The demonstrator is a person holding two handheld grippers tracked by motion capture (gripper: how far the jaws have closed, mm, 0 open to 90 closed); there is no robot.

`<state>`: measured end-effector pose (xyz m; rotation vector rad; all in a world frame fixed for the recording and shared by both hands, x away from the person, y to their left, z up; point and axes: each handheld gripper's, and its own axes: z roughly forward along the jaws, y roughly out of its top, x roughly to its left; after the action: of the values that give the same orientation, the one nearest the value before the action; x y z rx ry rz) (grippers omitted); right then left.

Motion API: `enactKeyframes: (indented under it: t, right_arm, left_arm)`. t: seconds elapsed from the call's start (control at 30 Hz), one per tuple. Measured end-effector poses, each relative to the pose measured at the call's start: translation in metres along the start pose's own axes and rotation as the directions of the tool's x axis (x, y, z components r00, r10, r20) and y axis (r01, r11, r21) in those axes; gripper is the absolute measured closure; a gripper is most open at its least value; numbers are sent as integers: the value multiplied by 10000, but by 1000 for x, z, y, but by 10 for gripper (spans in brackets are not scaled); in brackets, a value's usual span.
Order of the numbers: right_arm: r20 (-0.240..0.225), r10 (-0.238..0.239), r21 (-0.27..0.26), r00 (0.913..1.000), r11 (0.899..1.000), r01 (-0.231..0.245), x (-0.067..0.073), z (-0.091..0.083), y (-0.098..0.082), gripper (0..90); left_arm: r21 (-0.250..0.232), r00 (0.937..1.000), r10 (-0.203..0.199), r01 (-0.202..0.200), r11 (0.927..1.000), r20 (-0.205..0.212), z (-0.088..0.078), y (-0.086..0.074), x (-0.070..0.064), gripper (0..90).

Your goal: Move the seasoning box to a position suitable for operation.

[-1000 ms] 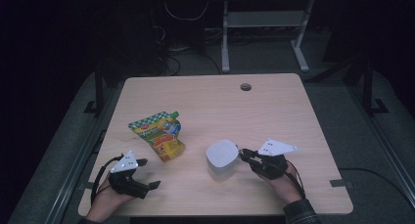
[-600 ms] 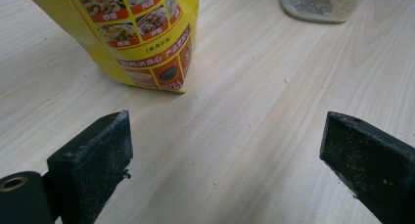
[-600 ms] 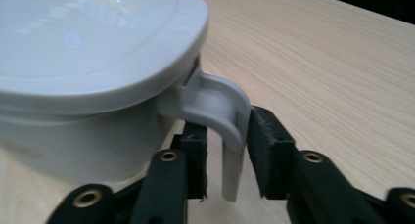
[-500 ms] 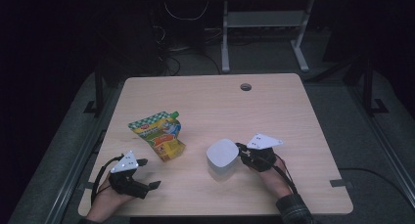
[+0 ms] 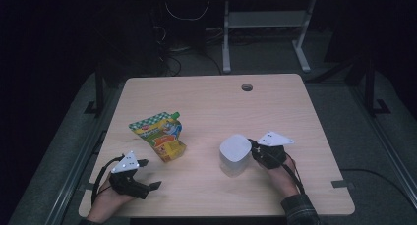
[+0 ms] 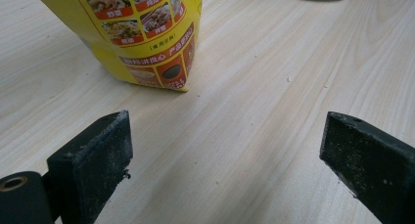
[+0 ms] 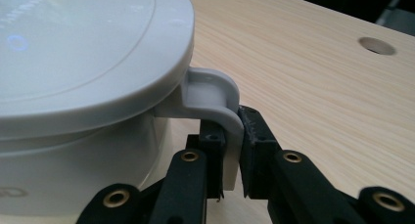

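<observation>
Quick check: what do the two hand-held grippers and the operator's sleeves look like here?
Both are black. The left hand-held gripper and right hand-held gripper each carry a pale grey three-cornered plate with dark dots on top and trail black cables. Jaws are blocky black pads on linkages with brass-coloured pivots. A dark plaid sleeve shows at the right wrist.

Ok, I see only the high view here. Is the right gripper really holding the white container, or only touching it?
Observer: The right gripper is shut on the latch tab that hangs from the lid of the white container; the tab sits pinched between the two jaws.
Operator: And the left gripper, does it hold something?
Observer: No, the left gripper is open, with bare table between its jaws.
Operator: Where is the yellow pouch from there?
Observer: The yellow pouch lies ahead of the left jaws, apart from them, its bottom corner toward the camera.
</observation>
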<state>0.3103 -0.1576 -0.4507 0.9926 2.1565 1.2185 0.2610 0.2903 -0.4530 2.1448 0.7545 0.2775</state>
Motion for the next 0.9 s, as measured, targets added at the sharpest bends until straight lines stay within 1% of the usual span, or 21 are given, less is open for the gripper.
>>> enactKeyframes:
  t: [0.03,0.07,0.1,0.17,0.3,0.33,0.37,0.4,0.47,0.5,0.63,0.67,0.73,0.8,0.83,0.87,0.9]
  right_arm:
    - [0,0,0,10000,10000,0,0,0,0,807]
    - [210,113,36,9997,9999,-114,-3,-1,-1,807]
    - [267,233,18,9994,9997,-234,-4,-2,-1,807]
    - [303,295,24,9991,9996,-296,-7,-3,-2,806]
    - [273,313,6,9991,9995,-313,-9,-4,-3,796]
    - [58,601,-58,9982,9982,-601,-10,-6,-3,750]
    - [23,566,-116,9984,9983,-566,-12,-8,-3,743]
    - [17,657,-72,9978,9978,-657,-12,-11,-3,741]
    - [-86,645,-68,9979,9979,-646,-15,-16,-5,732]
    - [-86,645,-68,9979,9979,-646,-15,-16,-5,732]
    - [-240,822,11,9963,9966,-822,-19,-31,-8,712]
    - [-295,873,2,9957,9962,-874,-22,-40,-10,713]
    - [-298,1058,-23,9939,9944,-1059,-26,-47,-12,731]
    - [-358,1184,-240,9923,9926,-1193,-31,-53,-11,781]
    - [-358,1184,-240,9923,9926,-1193,-31,-53,-11,781]
    - [-451,1337,-416,9900,9899,-1356,-35,-58,-7,860]
    - [-451,1337,-416,9900,9899,-1356,-35,-58,-7,860]
  left_arm:
    - [0,10000,0,0,10000,0,0,0,0,49]
    - [-9,10000,-18,18,10000,0,0,0,0,49]
    - [-8,10000,-16,16,10000,1,0,0,0,49]
    - [-1,10000,4,-4,10000,-1,0,0,0,49]
    - [0,10000,-15,15,10000,18,1,1,0,49]
    - [-2,10000,11,-11,10000,36,1,1,0,49]
    - [-2,10000,11,-11,10000,36,1,1,0,49]
    - [3,10000,24,-24,10000,42,1,1,0,49]
    - [-5,10000,35,-35,10000,42,1,1,0,49]
    - [-5,10000,35,-35,10000,42,1,1,0,49]
    - [-18,10000,22,-22,10000,32,1,1,0,49]
    - [-20,10000,17,-17,10000,17,0,1,0,49]
    - [-15,10000,10,-10,10000,26,0,1,0,49]
    - [-18,10000,16,-16,10000,31,0,1,0,49]
    - [-14,10000,10,-10,10000,44,1,1,0,49]
    - [-18,10000,34,-34,10000,43,1,1,0,49]
    - [-25,10000,30,-30,10000,46,1,1,0,49]
